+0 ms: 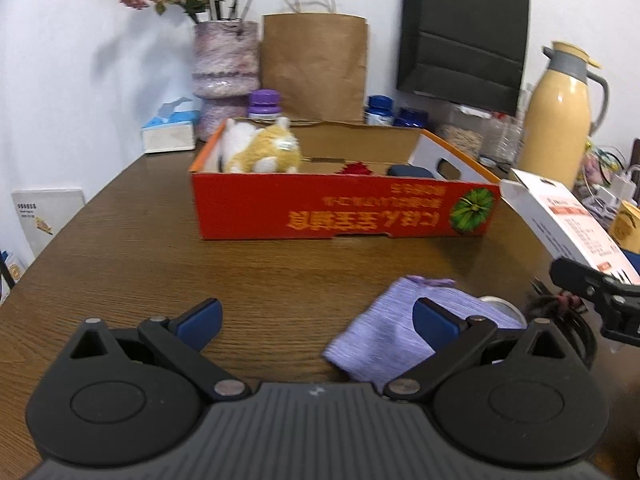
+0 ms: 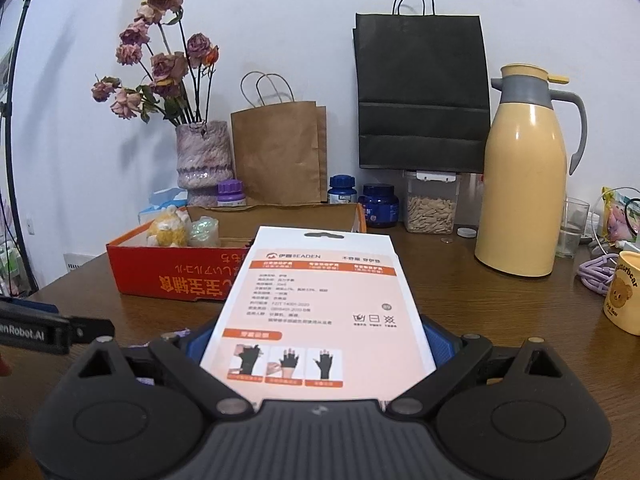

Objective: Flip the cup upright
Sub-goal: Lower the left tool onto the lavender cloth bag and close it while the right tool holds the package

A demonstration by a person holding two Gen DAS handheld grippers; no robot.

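A yellow cup [image 2: 624, 292] with a bear print stands on the wooden table [image 2: 480, 300] at the far right edge of the right wrist view, its rim facing up. My right gripper [image 2: 320, 334] is shut on a flat white and orange glove package [image 2: 320, 304], well left of the cup. My left gripper [image 1: 316, 308] hangs open over the table [image 1: 260, 272] with nothing between its fingers. Its right finger is over a folded purple cloth [image 1: 380, 336]. A pale round rim [image 1: 498, 303] peeks from behind the cloth; I cannot tell what it is.
A red cardboard box [image 1: 340, 212] with a plush toy [image 1: 260, 152] sits mid-table. Along the wall are a vase [image 2: 204, 160], paper bags [image 2: 280, 152], jars [image 2: 378, 206], a yellow thermos [image 2: 524, 184] and a clear glass [image 2: 574, 226]. Purple cables [image 2: 596, 272] lie near the cup.
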